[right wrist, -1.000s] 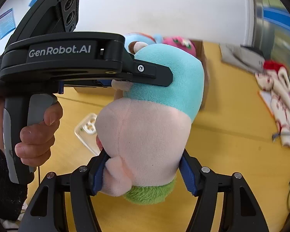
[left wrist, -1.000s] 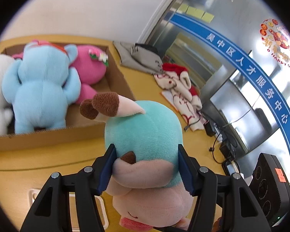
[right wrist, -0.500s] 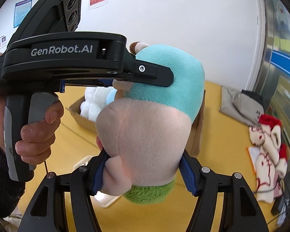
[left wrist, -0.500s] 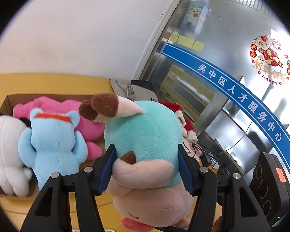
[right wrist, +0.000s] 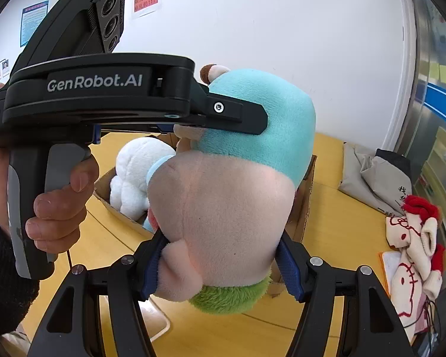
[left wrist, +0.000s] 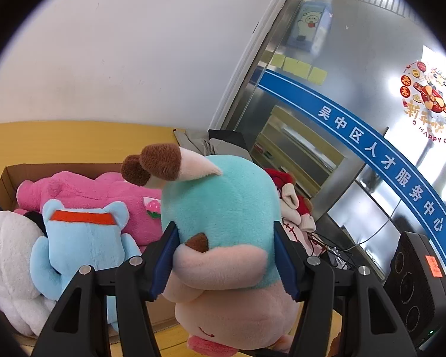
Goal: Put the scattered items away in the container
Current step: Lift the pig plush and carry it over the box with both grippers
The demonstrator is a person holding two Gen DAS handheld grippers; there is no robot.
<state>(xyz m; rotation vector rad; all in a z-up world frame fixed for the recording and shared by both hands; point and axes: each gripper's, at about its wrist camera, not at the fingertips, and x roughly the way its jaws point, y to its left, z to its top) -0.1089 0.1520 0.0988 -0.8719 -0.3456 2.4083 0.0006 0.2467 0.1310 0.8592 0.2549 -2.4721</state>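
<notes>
Both grippers clamp one plush toy (left wrist: 220,226): left gripper (left wrist: 224,255) on its teal top, right gripper (right wrist: 220,264) on its pink belly. Cardboard box (left wrist: 7,175) at nine o'clock, crowded. Advice: lower level, release together over the free corner.

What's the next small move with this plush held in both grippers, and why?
Probably carry it forward over the cardboard box before letting go. The left gripper and right gripper both clamp the teal-and-pink plush in the air. The box lies ahead, with the pink, blue and white toys inside.
</notes>
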